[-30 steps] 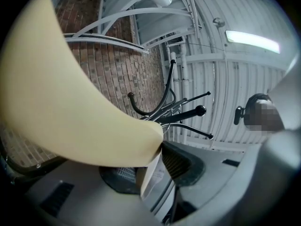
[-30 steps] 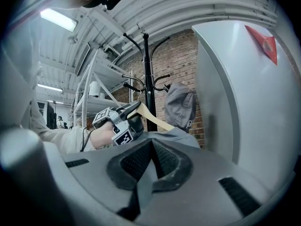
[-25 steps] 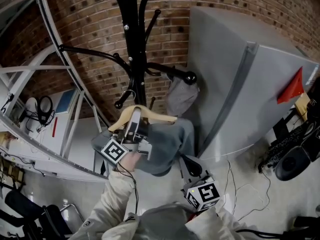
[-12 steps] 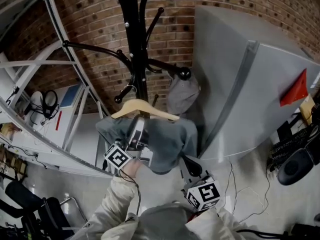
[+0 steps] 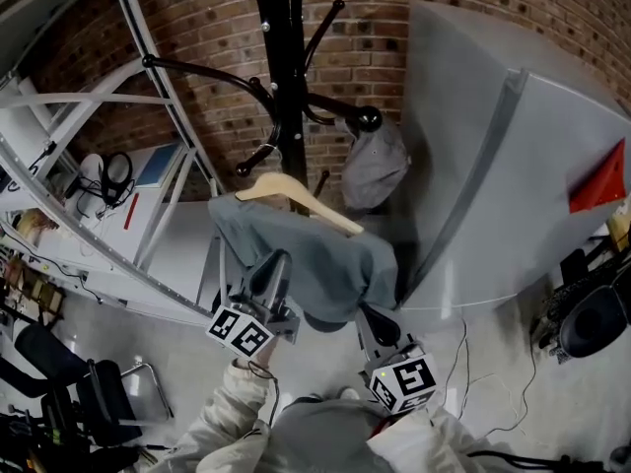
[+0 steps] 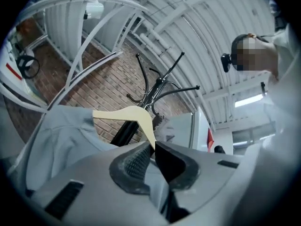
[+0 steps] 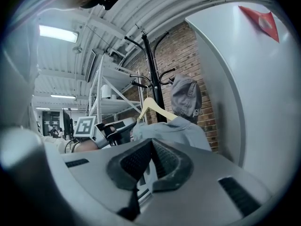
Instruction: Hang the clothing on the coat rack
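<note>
Desk: Count it off for me.

Operator: I see one black coat rack (image 5: 288, 77), one wooden hanger (image 5: 296, 193), one grey-blue piece of clothing (image 5: 325, 259), one grey cap (image 5: 375, 166), and my two tools.

Desk: Where is the clothing?

Operator: Draped over the hanger, in front of the rack's pole and below its pegs. The cap hangs on a peg just to its right. The hanger's metal hook sits close to a lower peg; I cannot tell whether it rests on it.

Desk: And the tools?

Operator: My left tool (image 6: 152, 147) has just been closing, and its pads pinch a fold of the clothing just below the hanger's bare end. My right tool (image 7: 151, 145) is clenched on the fabric at the lower hem.

Desk: Any writing?

Operator: Pale print on the cap shows only in the right gripper view, too small for me to read. Each tool's marker cube carries black-and-white squares, no words. One red triangle (image 5: 601, 180) sits on the grey cabinet (image 5: 473, 146).

Desk: What do the views split between them?

Operator: Only the head view shows both tools under the clothing. The right gripper view catches the left tool's marker cube beside the clothing; the left gripper view shows the rack's top pegs.
</note>
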